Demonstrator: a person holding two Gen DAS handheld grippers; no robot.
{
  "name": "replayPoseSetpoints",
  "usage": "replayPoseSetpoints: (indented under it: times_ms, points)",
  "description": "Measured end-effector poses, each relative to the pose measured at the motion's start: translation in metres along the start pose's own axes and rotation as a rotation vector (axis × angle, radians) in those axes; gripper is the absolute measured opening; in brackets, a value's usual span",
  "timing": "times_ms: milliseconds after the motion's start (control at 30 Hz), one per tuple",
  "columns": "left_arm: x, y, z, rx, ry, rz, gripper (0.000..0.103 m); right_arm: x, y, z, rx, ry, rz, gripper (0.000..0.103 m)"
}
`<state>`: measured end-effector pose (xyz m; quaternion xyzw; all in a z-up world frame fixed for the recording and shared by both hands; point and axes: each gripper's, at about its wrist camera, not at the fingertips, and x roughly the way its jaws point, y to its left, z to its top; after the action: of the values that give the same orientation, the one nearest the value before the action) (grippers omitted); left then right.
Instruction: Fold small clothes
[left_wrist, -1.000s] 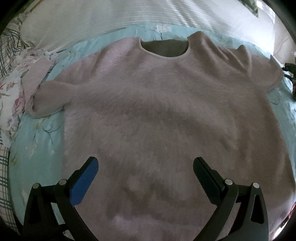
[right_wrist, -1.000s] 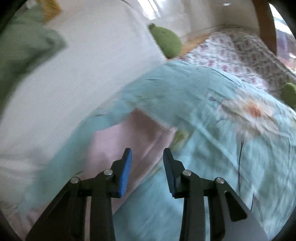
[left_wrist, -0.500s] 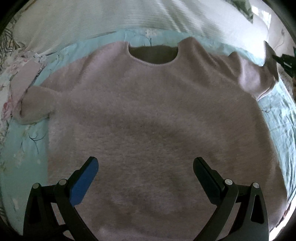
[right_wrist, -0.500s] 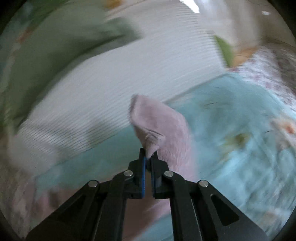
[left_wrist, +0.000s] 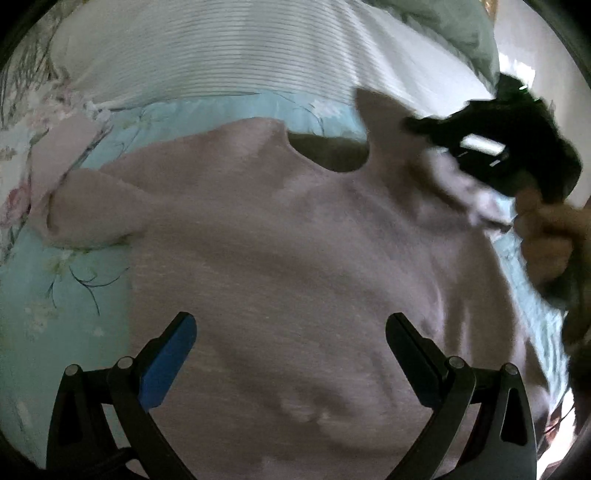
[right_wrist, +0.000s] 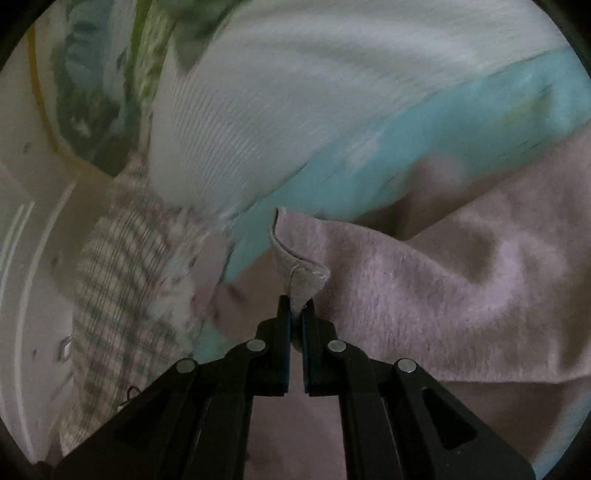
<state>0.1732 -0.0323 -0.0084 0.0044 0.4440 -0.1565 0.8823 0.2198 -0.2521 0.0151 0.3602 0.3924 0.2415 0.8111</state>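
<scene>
The left wrist view gives us the whole scene: a bed covered by a pale turquoise floral sheet (left_wrist: 66, 295), and spread flat on it a fuzzy mauve short-sleeved sweater (left_wrist: 295, 258), neck opening toward a white ribbed blanket (left_wrist: 221, 51) at the far side. Only this view shows the garment's full outline, with its one sleeve (left_wrist: 88, 210) lying flat at the picture's left. A grey-green cushion (left_wrist: 454, 26) lies beyond the blanket.

The right wrist view shows us what the first blurs: the other sleeve's hem (right_wrist: 299, 273) raised off the bed and folded over the sweater's body (right_wrist: 461, 295), with turquoise sheet (right_wrist: 424, 147) behind it. A plaid cloth (right_wrist: 110, 295) lies at the left of that frame; it is motion-blurred.

In the left wrist view we see the right hand-held gripper (left_wrist: 417, 125) as a dark blurred form, the person's hand (left_wrist: 546, 240) behind it, covering the sweater's shoulder. The right wrist view shows this gripper (right_wrist: 295, 314) pinched together on the sleeve hem.

The left hand-held gripper (left_wrist: 291, 332) hovers over the sweater's lower body, fingers spread wide, gripping nothing.
</scene>
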Motion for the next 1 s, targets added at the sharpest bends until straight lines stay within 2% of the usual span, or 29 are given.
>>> replayPoseSetpoints:
  times_ms: [133,333,500,567,600,700,733,800,833,900,933,967,1000]
  points:
    - [0.002,0.022,0.009,-0.043,-0.027,-0.045,0.102,0.076,0.026,-0.019,0.003,0.088,0.050,0.006]
    - [0.015,0.052,0.028,-0.109,-0.048,-0.100,0.102,0.138,0.031,-0.037,0.018,0.161,0.085,0.006]
    - [0.043,0.080,0.049,-0.173,-0.043,-0.135,0.101,0.162,0.034,-0.041,0.043,0.178,0.139,0.007]
    - [0.052,0.085,0.054,-0.182,-0.038,-0.134,0.101,0.174,0.046,-0.041,-0.022,0.206,0.097,0.009]
    - [0.057,0.089,0.059,-0.189,-0.032,-0.131,0.101,0.179,0.051,-0.040,-0.045,0.218,0.051,0.012]
    - [0.076,0.100,0.071,-0.211,-0.017,-0.137,0.101,0.168,0.048,-0.040,-0.033,0.200,0.068,0.015]
    - [0.084,0.103,0.076,-0.224,-0.008,-0.147,0.100,0.160,0.046,-0.039,-0.023,0.185,0.083,0.024]
    - [0.095,0.106,0.083,-0.242,0.005,-0.172,0.092,0.128,0.043,-0.039,-0.012,0.128,0.084,0.036]
    - [0.102,0.107,0.088,-0.248,0.009,-0.186,0.089,0.111,0.042,-0.041,-0.018,0.097,0.083,0.037]
    - [0.108,0.106,0.091,-0.239,0.011,-0.189,0.064,0.076,0.040,-0.046,-0.015,0.043,0.094,0.037]
    - [0.112,0.104,0.092,-0.228,0.016,-0.192,0.057,0.056,0.037,-0.050,-0.012,0.012,0.092,0.037]
    - [0.116,0.102,0.093,-0.213,0.024,-0.192,0.034,0.034,0.033,-0.055,-0.010,-0.021,0.080,0.037]
    - [0.121,0.100,0.095,-0.198,0.035,-0.185,0.001,0.013,0.028,-0.060,-0.010,-0.056,0.058,0.037]
